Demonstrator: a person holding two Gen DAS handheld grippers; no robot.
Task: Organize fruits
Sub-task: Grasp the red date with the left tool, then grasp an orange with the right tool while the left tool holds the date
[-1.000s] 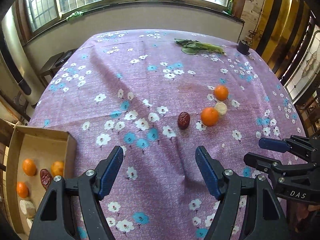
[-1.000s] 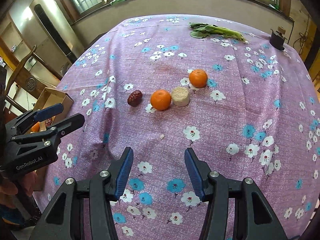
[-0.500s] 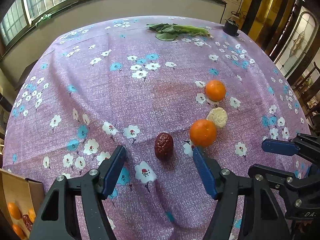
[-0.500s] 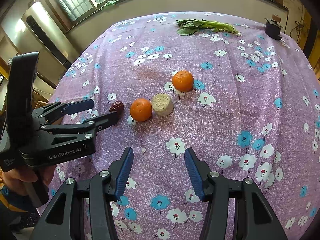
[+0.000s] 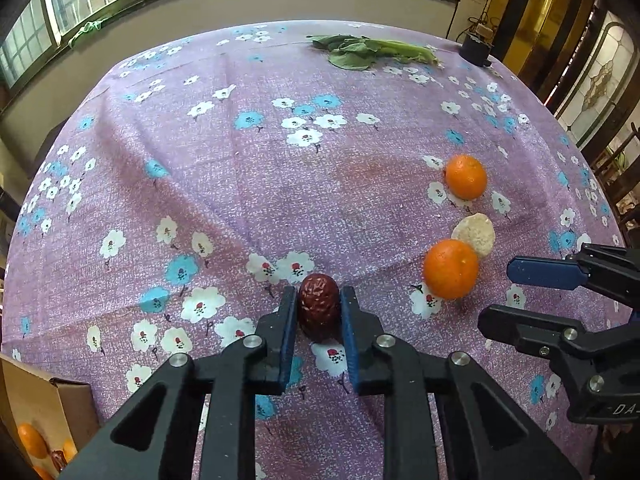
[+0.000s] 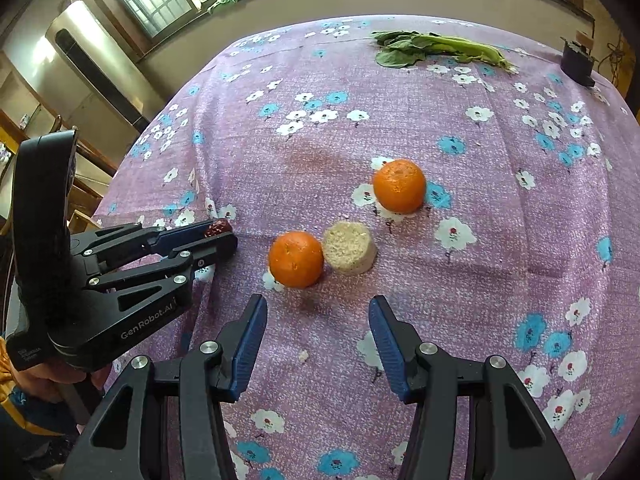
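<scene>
Left gripper (image 5: 319,308) fingers just closed, clamped on red date (image 5: 319,306) on table (image 5: 240,184). Right gripper (image 6: 318,344) fingers spread, empty, just short of near orange (image 6: 295,259).

Left gripper (image 5: 319,304) has just closed, apparently pinching the red date (image 5: 319,306) on the tablecloth (image 5: 248,184)

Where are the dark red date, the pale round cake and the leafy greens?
dark red date (image 5: 319,308): left wrist view, its wrinkled top.
pale round cake (image 6: 349,246): right wrist view, its crumbly top face.
leafy greens (image 6: 434,50): right wrist view, mid-bunch.
</scene>
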